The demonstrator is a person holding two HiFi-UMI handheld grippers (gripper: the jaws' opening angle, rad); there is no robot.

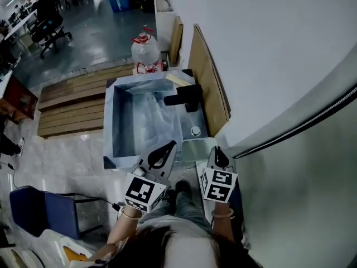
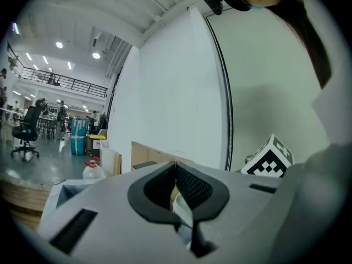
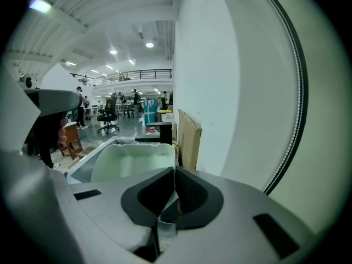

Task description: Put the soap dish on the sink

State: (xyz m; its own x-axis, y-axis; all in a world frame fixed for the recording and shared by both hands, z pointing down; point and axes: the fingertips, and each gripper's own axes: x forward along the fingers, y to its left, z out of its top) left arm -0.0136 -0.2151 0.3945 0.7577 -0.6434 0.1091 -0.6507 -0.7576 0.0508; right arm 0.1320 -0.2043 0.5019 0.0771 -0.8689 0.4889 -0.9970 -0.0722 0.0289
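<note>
Lower centre: left gripper [image 1: 170, 146] and right gripper [image 1: 216, 150], both closed, flanking soap dish [image 1: 196, 149], seemingly resting on sink [image 1: 109, 126] rim.

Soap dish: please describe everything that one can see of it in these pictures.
The soap dish is a pale green, shallow, rounded rectangle with a raised rim. It looks like smooth plastic and appears empty. It lies level, open side up, at the near right corner of the sink. The right gripper, jaws together, appears to pinch the rim at the dish's near right corner. Whether the dish already rests on the sink's edge cannot be told.
</note>
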